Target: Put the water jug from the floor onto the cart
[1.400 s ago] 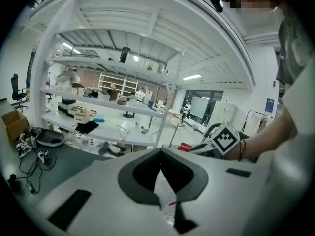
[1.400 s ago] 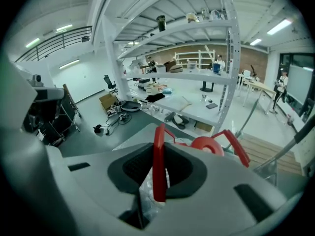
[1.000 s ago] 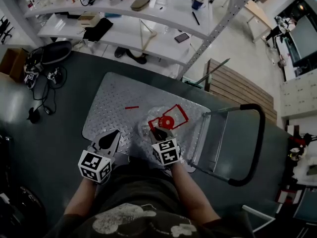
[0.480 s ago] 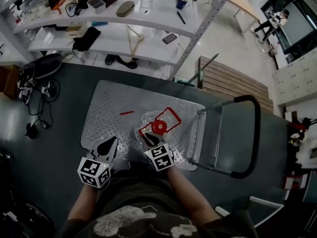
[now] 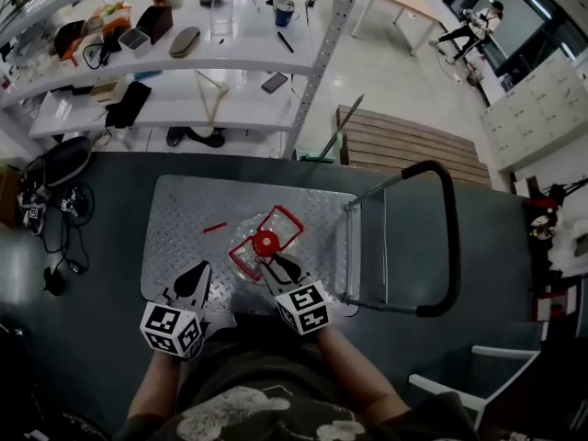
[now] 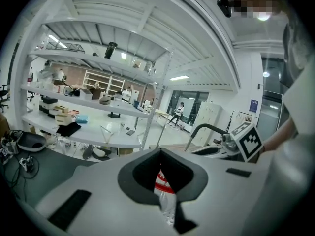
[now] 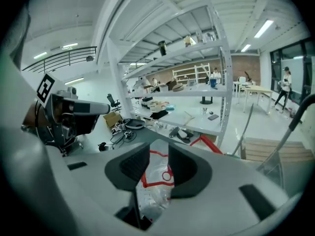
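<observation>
1. Head view: the water jug point(image 5: 260, 244) stands on the cart point(image 5: 184, 219) deck, red cap and handle up.
2. My right hand-held gripper point(image 5: 274, 264) sits at the jug's near side. Its jaws have just been opening and are now wide, pads off the jug.
3. My left hand-held gripper point(image 5: 191, 277) has its jaws together and holds nothing.
</observation>
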Available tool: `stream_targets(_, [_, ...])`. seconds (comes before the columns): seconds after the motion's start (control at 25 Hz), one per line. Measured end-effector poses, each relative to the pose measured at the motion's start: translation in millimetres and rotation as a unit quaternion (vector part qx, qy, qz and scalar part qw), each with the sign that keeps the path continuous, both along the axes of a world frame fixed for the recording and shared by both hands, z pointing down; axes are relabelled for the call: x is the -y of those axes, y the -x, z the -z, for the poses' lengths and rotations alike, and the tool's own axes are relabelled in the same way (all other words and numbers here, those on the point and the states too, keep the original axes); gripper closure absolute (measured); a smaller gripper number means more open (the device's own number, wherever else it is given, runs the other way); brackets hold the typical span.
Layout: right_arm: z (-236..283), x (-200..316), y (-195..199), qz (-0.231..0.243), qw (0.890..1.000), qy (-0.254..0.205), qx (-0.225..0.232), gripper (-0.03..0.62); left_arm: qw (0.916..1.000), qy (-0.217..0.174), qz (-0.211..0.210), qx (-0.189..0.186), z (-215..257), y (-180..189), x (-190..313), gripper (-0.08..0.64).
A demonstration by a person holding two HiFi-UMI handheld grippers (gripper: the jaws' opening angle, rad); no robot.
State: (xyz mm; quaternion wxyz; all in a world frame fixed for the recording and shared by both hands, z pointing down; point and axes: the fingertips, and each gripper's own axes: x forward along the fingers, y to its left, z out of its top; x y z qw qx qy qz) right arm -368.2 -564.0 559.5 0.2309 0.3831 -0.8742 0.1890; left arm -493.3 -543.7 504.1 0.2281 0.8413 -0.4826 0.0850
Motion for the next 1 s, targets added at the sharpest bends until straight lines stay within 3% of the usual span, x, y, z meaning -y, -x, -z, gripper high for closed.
stream_targets(0.24, [30.8,-6.6,-53.1,-0.024,0.999,-0.027,0.03,0.496,0.9997,-0.024,-0.007,0.004,24.3,-52.9,-11.4,0.553])
stream_targets(0.36, [42.9,-18.2,-84.3,-0.027,0.998,-0.047,0.032,0.583,0.9996,-0.029,-0.002,0.004,28.9,-84.4,-28.3,0.553])
stream_targets(0.44, [51.8,-29.3,-104.7,-0.024,0.997,-0.054,0.041,0.6,0.9995,-0.029,-0.003,0.008,30.7,-107.4,-42.3,0.554])
stream_targets(0.76, [79.1,-77.3,-210.0,-0.007,0.995,-0.089,0.049,0.601,0.9994,-0.031,-0.01,0.007,39.2,-213.1,-82.2,0.554])
stream_targets(1.0, [90.6,-110.3,-303.0,-0.032,0.993,-0.091,0.064,0.601,0.999,-0.041,-0.014,0.007,57.7,-294.4,-114.4,0.554])
